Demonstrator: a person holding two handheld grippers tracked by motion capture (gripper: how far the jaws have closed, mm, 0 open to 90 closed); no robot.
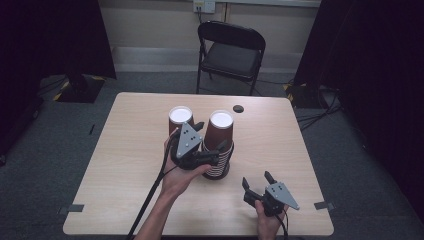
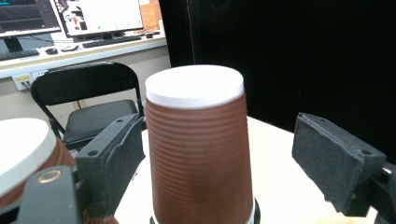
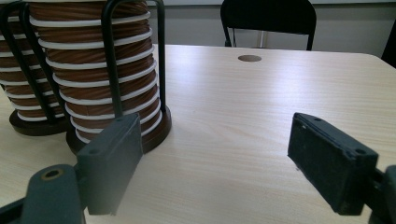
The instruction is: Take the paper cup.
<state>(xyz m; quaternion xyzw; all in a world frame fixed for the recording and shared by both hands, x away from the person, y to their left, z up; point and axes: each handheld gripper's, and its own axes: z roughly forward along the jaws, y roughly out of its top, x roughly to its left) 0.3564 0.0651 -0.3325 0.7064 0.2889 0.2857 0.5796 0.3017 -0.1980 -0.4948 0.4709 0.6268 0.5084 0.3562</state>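
2 stacks of brown paper cups stand upside down in black wire holders near the middle of the table (image 1: pixel 125 150). The right stack (image 1: pixel 220 142) is the landmark. The left stack (image 1: pixel 179 120) stands just beside it, toward the table's left. The left gripper (image 2: pixel 217 154) sits on the person's side of the right stack, its jaws spread around the top cup with a gap on each side, so nothing is grasped. The right gripper (image 1: pixel 259 181) rests nearer the person, to the right of that stack and well apart from it, jaws spread over bare wood. Beyond the stack, a black folding chair (image 1: pixel 231 52) faces the table.
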